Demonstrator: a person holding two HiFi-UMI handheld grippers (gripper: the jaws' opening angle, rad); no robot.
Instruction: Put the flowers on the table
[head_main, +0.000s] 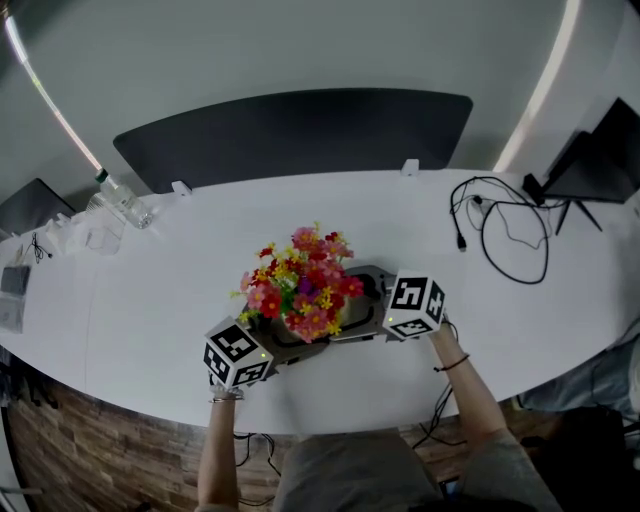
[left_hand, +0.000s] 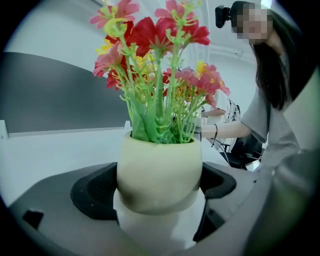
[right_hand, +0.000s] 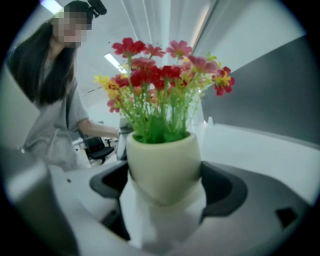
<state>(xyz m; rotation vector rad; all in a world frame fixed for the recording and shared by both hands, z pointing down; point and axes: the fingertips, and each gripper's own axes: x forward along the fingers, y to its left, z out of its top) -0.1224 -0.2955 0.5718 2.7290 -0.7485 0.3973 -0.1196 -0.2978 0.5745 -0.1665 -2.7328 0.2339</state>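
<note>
A bunch of red, pink and yellow artificial flowers (head_main: 300, 285) stands in a cream pot (left_hand: 160, 170) on the glossy white table (head_main: 150, 290), near its front edge. The pot's base meets its own reflection on the tabletop. My left gripper (head_main: 288, 345) comes in from the near left, and in the left gripper view its jaws (left_hand: 160, 192) sit against both sides of the pot. My right gripper (head_main: 365, 300) comes from the right, its jaws (right_hand: 165, 187) likewise closed around the pot (right_hand: 164, 165). In the head view the blooms hide the pot.
A clear water bottle (head_main: 120, 195) and plastic wrap lie at the table's left. A black cable (head_main: 500, 235) loops at the right beside a dark monitor (head_main: 600, 160). A dark panel (head_main: 300, 130) runs behind the table. A person's arm (left_hand: 220, 129) shows behind the flowers.
</note>
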